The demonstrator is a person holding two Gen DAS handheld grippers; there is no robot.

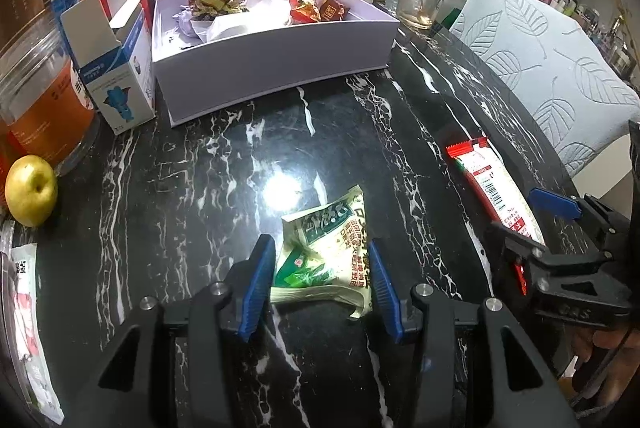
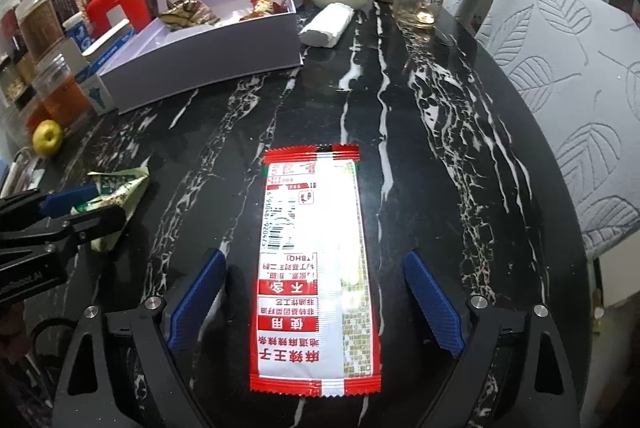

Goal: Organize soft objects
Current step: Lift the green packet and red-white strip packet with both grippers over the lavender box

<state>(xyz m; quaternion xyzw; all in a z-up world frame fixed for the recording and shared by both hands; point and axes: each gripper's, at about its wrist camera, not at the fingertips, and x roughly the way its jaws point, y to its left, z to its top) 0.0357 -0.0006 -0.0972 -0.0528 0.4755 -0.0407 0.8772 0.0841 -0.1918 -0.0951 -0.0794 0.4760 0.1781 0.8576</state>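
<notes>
Desk [image 2: 440, 156]: polished black marble, white veins, glossy glare. Red-white snack packet [image 2: 316, 268]: shiny plastic film. Green packet [image 1: 324, 252]: crinkled glossy film. Lilac box [image 1: 276, 56]: matt cardboard. Fingers [image 2: 434, 304]: ribbed blue pads, matt black plastic frame, metal pins. Chair cover [image 2: 560, 60]: quilted cloth.

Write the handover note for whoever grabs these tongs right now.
Left tongs: open, straddling the green packet on the table, not yet closed on it.
Right tongs: open, either side of the red-and-white packet, which lies flat.
Done: several wrapped snacks already sit in the open white box.
Left: grip both packets and probably put them in the box.
</notes>
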